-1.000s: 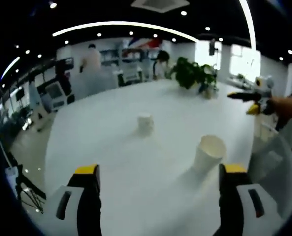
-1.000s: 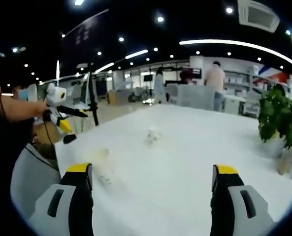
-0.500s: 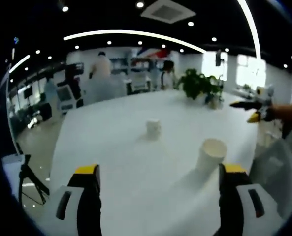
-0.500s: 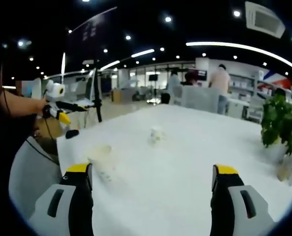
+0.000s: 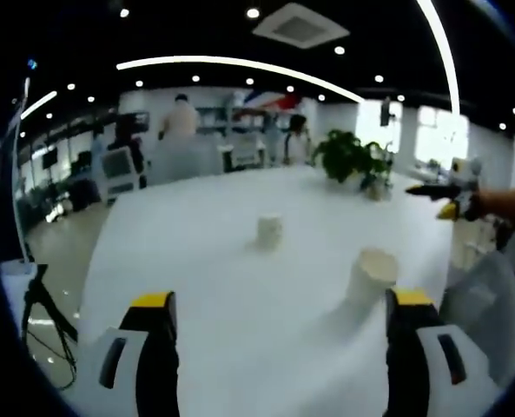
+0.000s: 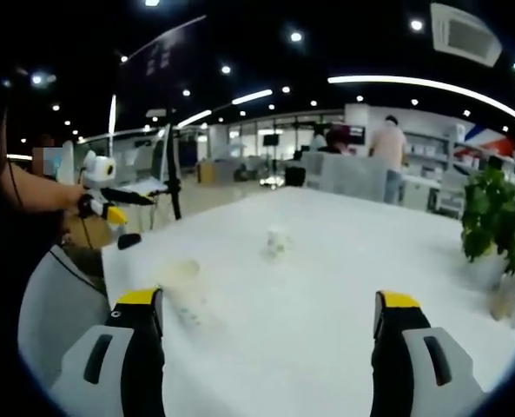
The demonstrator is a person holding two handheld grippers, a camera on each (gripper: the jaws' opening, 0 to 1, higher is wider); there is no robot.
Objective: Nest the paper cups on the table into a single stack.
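- Left gripper view is showing the left gripper hanging wide open and holding nothing above the white table.
- Right gripper view is showing the right gripper likewise spread and carrying nothing.
- Two paper cups are sitting well apart: the near cup beside the left gripper's right jaw, the far cup beyond it toward the potted plant.
- Both are standing upright, long axes vertical; the near cup's mouth is opening upward.
- Nothing is being grasped yet; next probably means closing on the near cup.
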